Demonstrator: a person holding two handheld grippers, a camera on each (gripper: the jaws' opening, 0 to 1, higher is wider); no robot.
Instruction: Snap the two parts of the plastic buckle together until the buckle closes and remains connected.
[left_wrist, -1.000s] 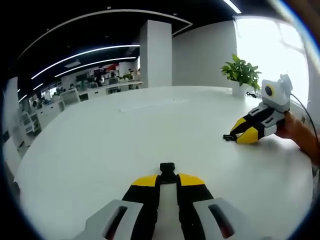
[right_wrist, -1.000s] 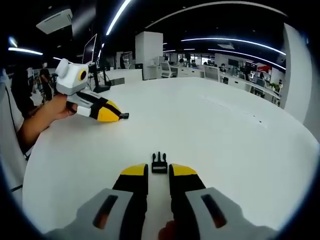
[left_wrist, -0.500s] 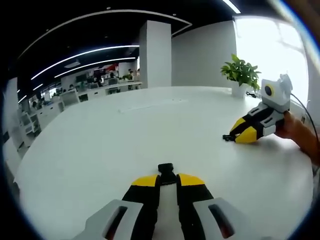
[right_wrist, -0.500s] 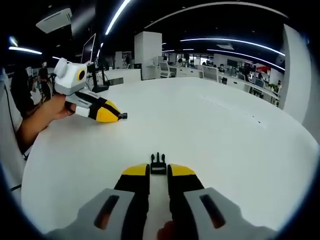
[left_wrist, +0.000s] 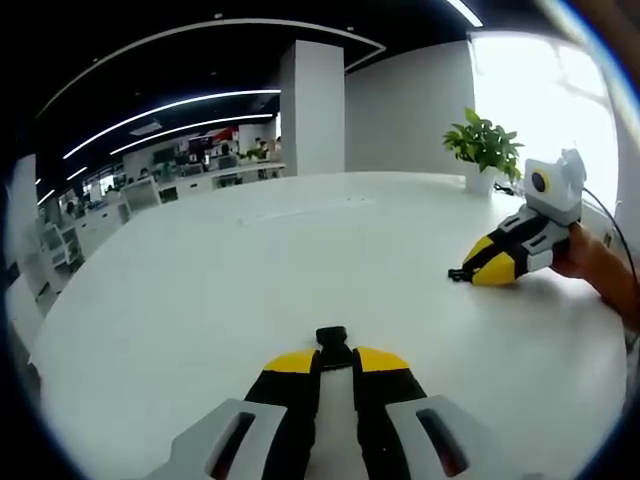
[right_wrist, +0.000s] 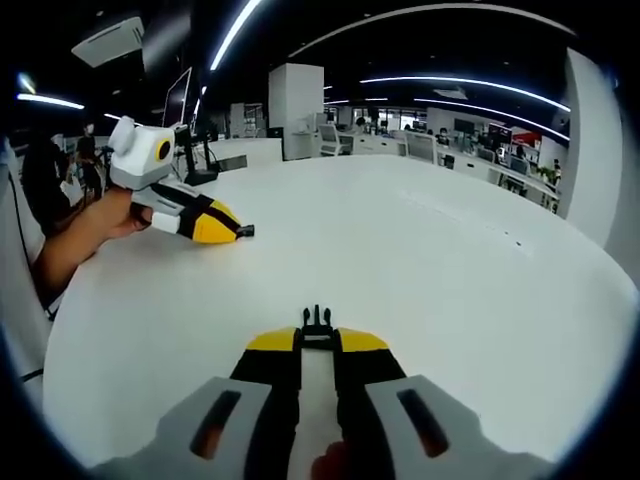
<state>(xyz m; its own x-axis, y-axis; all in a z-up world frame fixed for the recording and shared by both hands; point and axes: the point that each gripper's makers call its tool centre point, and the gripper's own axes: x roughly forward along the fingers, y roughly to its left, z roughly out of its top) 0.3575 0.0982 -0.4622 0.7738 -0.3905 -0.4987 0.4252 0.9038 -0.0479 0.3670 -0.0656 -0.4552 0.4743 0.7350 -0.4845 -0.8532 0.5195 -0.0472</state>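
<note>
In the left gripper view, my left gripper (left_wrist: 335, 362) is shut on the black socket half of the buckle (left_wrist: 333, 343), which sticks out past its yellow tips just above the white table (left_wrist: 200, 260). My right gripper (left_wrist: 472, 272) lies low on the table at the right, a small black piece at its tip. In the right gripper view, my right gripper (right_wrist: 317, 342) is shut on the black pronged half (right_wrist: 317, 322), prongs pointing away. My left gripper (right_wrist: 236, 232) shows at upper left, holding the socket half (right_wrist: 247, 231). The two halves are far apart.
A potted plant (left_wrist: 483, 150) stands at the table's far right edge. A hand (left_wrist: 592, 265) holds the right gripper and a forearm (right_wrist: 75, 245) leads to the left one. A white pillar (left_wrist: 311, 105) and office desks lie beyond the table.
My right gripper's jaws have closed in on the pronged half, which now sits pinched between the tips. The left gripper and its socket half have barely moved.
</note>
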